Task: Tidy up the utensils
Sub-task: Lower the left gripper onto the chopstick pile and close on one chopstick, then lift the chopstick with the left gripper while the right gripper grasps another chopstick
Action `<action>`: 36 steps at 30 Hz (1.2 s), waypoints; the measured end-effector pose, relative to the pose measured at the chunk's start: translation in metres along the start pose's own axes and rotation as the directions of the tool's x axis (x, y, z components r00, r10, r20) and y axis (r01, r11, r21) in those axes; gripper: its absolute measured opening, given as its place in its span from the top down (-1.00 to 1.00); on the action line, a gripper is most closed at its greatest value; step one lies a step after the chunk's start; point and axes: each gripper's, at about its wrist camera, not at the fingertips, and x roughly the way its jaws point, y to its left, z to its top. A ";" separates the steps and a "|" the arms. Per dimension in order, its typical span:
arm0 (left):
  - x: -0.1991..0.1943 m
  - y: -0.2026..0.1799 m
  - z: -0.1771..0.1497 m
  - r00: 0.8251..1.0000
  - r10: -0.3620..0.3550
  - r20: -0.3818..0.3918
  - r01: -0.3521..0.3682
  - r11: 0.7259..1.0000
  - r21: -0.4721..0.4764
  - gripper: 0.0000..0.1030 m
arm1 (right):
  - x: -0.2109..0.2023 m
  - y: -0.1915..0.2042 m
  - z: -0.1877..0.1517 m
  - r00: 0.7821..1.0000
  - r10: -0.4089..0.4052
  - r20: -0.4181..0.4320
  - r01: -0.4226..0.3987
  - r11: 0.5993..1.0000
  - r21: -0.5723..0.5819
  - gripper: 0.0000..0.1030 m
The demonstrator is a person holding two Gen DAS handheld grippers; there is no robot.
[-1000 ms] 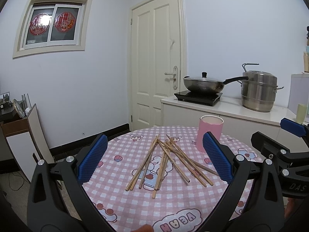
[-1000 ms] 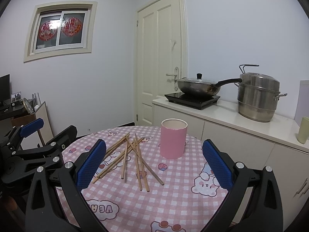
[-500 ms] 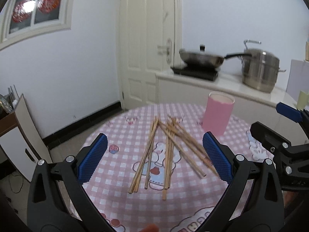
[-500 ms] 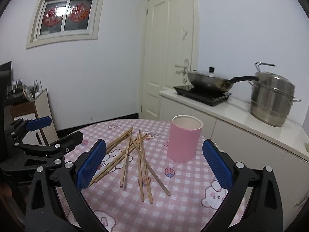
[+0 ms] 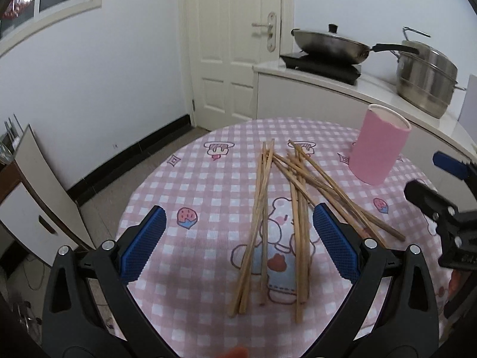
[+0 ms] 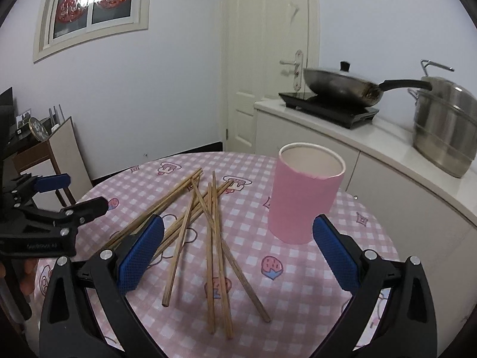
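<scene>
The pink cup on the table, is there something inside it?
In the right wrist view the pink cup stands upright and open; only its pale inner wall shows, with no chopsticks rising above the rim. Its bottom is hidden by the near wall.

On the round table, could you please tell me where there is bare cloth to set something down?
Bare cloth lies left of the chopsticks, toward the table edge, and in front of the pink cup, at the near right. The middle is crowded: the chopsticks cross there, reaching nearly to the cup.
</scene>
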 end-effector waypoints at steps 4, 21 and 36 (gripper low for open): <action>0.020 -0.001 0.009 0.999 0.006 -0.041 -0.004 1.000 0.030 -0.79 | 0.011 -0.002 -0.002 1.000 0.014 -0.021 -0.014 1.000 -0.006 -0.87; 0.125 -0.031 0.046 0.959 -0.086 -0.270 0.117 0.988 0.103 0.22 | 0.057 -0.001 -0.003 0.990 0.058 -0.126 -0.062 0.998 -0.030 -0.49; 0.145 -0.025 0.055 0.944 -0.134 -0.301 0.147 0.989 0.020 0.87 | 0.069 0.006 -0.002 0.981 0.091 -0.172 -0.100 0.994 -0.041 -0.49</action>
